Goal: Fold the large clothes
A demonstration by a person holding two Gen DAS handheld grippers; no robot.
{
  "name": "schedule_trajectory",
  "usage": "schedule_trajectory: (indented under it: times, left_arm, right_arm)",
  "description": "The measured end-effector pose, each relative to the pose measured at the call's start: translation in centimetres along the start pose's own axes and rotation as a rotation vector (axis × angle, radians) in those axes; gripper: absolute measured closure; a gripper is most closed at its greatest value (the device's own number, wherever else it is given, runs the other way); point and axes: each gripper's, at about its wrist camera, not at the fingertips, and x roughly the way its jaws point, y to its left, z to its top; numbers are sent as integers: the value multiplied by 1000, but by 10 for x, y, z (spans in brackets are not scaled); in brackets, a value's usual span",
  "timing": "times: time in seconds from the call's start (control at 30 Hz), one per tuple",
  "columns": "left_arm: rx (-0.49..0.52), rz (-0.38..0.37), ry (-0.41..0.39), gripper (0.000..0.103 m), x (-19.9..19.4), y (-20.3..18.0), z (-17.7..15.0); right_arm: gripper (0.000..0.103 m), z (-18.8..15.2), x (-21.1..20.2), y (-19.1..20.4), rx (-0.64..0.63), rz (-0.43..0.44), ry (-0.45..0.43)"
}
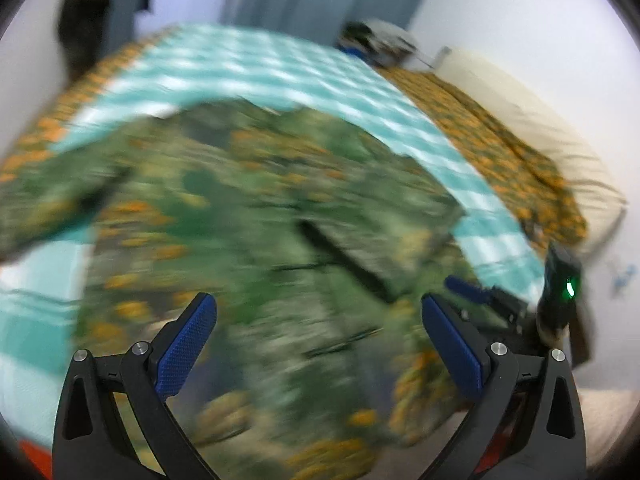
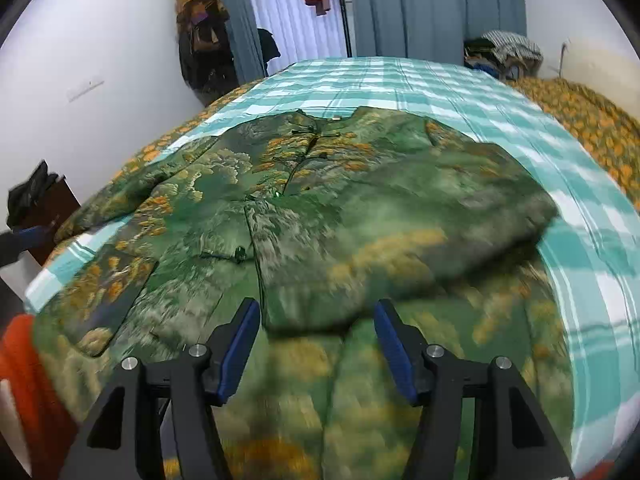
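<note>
A large green jacket with orange and cream landscape print (image 2: 304, 208) lies spread front-up on a bed, collar at the far end. Its right sleeve is folded across the body. The jacket is blurred in the left wrist view (image 1: 256, 240). My left gripper (image 1: 316, 312) is open and empty above the jacket's near part. My right gripper (image 2: 316, 320) is open and empty just above the jacket's lower front, near the folded sleeve's edge. The right gripper also shows in the left wrist view (image 1: 492, 300) at the jacket's right edge.
The bed has a teal-and-white checked sheet (image 2: 420, 80) and an orange flowered blanket (image 2: 592, 120) at the right. A pile of clothes (image 2: 504, 52) sits at the far right corner. Coats hang on the left wall (image 2: 200, 36). Something orange (image 2: 24, 360) lies at the near left.
</note>
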Motion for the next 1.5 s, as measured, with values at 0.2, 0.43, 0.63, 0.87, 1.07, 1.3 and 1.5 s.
schedule_trajectory:
  times: [0.2, 0.43, 0.63, 0.87, 1.07, 1.3, 1.5]
  left_arm:
    - [-70, -37, 207, 30, 121, -19, 27]
    - [-127, 68, 207, 95, 162, -28, 36]
    - [-137, 40, 124, 98, 134, -28, 51]
    - [-53, 113, 20, 98, 119, 13, 129]
    - [-70, 159, 64, 98, 152, 59, 139]
    - [-102, 152, 86, 97, 167, 81, 115]
    - [-105, 151, 117, 95, 180, 88, 93]
  right_arm:
    - [42, -9, -30, -20, 71, -12, -42]
    - [42, -14, -36, -27, 57, -9, -66]
    - [42, -16, -34, -40, 91, 1, -75]
    - [42, 0, -33, -68, 177, -25, -103]
    - [42, 75, 7, -105, 199, -96, -51]
    - [56, 154, 98, -133, 135, -146, 72]
    - [57, 144, 169, -144, 126, -121, 260]
